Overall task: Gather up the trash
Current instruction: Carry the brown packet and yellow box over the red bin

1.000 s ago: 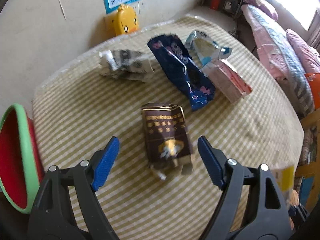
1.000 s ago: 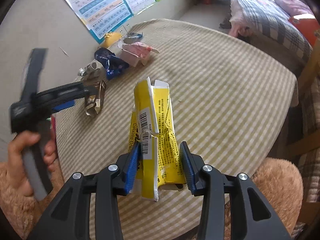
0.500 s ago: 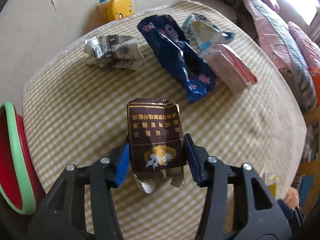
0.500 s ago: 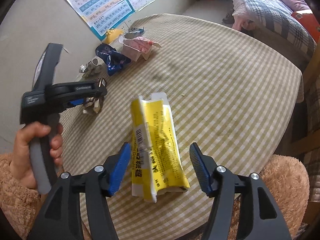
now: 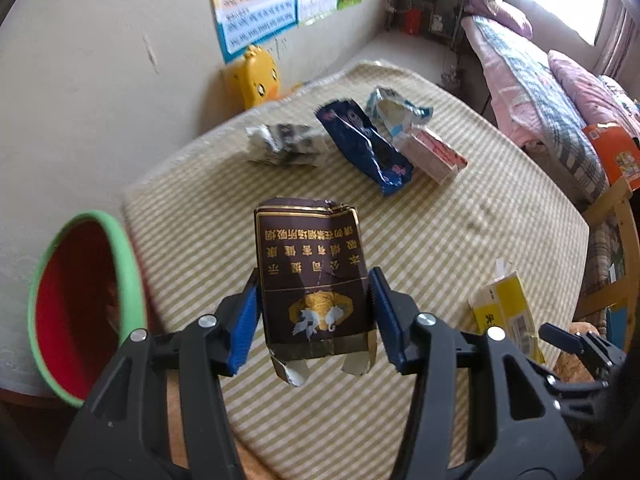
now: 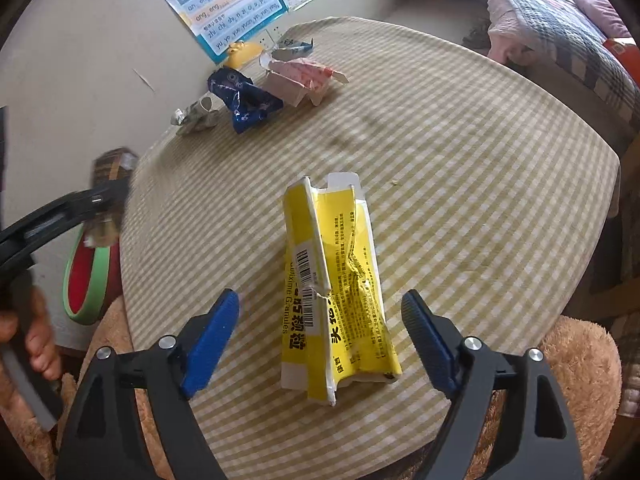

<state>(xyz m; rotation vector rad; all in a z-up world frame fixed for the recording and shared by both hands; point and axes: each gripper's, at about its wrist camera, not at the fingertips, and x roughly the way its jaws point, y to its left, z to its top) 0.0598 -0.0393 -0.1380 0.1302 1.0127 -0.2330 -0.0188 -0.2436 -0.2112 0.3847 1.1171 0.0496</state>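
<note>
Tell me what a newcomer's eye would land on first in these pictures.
First, the crumpled brown cigarette pack clamped in the left gripper, lifted above the checked tablecloth near the red bin with a green rim. Next, the torn yellow box lying flat between the open right gripper. More wrappers sit by the wall.

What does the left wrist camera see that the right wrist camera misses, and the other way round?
Only the left wrist view shows the front of the brown pack, with its gold elephant print, clamped in the left tongs.

Only the right wrist view shows the person's hand on the left handle, and the right tongs standing open around the yellow box, which lies on the table.

Both show the checked tablecloth, the red and green bin, the blue wrapper, the pink carton and the wall poster.
</note>
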